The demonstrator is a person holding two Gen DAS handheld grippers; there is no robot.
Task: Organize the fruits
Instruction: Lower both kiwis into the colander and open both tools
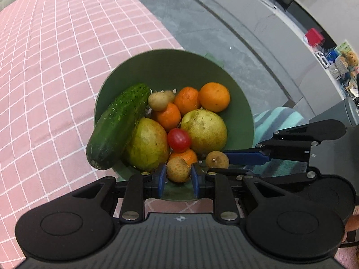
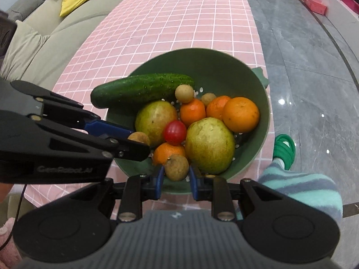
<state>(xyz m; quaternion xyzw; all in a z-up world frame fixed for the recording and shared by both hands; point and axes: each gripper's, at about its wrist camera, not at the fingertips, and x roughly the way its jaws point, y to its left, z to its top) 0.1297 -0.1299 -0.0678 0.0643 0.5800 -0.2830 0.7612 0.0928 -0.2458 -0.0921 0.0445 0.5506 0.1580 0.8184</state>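
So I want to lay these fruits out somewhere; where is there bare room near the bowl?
The pink cloth beyond the bowl and beside the cucumber is bare all the way to the sofa. Inside the bowl only the far wall is free; its near half is crowded with pears, oranges and a tomato.

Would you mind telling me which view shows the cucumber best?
The right wrist view: the cucumber lies broadside along the green bowl's rim, its whole length unobstructed. In the left wrist view the cucumber is also fully visible, but foreshortened, pointing toward the camera.
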